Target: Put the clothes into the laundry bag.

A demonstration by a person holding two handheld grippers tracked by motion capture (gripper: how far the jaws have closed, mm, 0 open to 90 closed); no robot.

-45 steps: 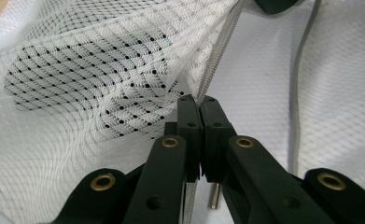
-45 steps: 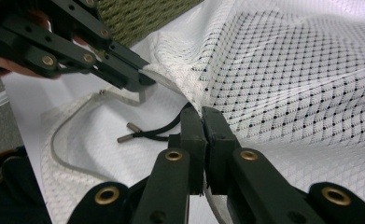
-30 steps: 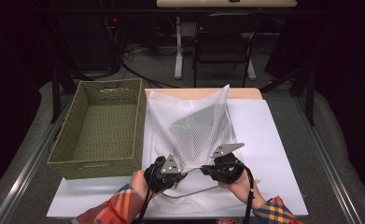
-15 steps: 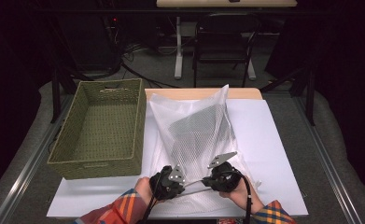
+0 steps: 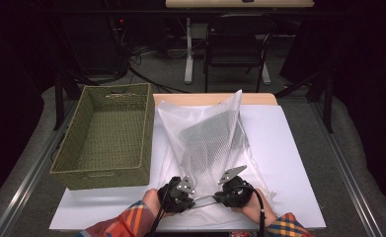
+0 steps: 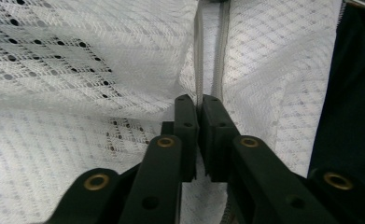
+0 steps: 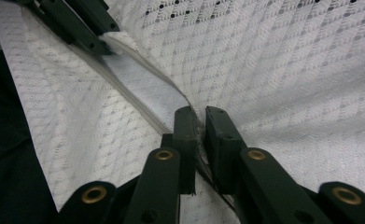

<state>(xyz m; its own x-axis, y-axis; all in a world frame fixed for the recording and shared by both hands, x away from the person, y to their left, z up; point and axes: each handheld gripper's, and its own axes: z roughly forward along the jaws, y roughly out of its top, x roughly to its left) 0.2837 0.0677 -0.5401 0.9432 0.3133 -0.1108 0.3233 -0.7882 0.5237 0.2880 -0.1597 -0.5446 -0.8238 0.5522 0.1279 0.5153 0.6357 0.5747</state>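
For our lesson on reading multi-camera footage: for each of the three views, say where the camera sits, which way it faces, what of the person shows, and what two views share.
High view: fixed above the person's side, looking forward and down on the table, green basket and white mesh bag; plaid sleeves, hands, both grippers show.
Left gripper view: rides the left gripper, looking along its jaws, shut on the bag's zipper edge.
Right gripper view: rides the right gripper, jaws shut on that edge.
Shared: both gripper views show the mesh bag's zipper edge.
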